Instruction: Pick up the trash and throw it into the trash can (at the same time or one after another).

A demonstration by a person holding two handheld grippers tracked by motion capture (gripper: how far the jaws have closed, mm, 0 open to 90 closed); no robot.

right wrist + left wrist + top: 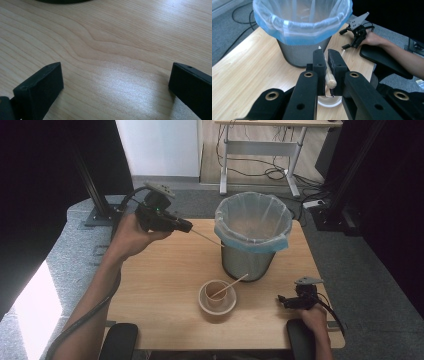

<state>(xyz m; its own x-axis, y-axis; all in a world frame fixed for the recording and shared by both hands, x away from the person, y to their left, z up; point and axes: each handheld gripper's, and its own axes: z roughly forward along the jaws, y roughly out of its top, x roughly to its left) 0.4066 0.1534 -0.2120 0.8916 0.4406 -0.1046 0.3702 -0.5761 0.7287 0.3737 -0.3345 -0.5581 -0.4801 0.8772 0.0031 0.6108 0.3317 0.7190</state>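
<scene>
Chopstick (327, 71) | your left claw (187, 227) is pinching it, arm raised, tip aiming at bin (253, 236) | right claw (283, 301) is lying spread on counter (165, 285).

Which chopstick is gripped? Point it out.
The chopstick clamped in the left gripper, pointing toward the lined bin. The other chopstick leans loose in the paper cup.
</scene>
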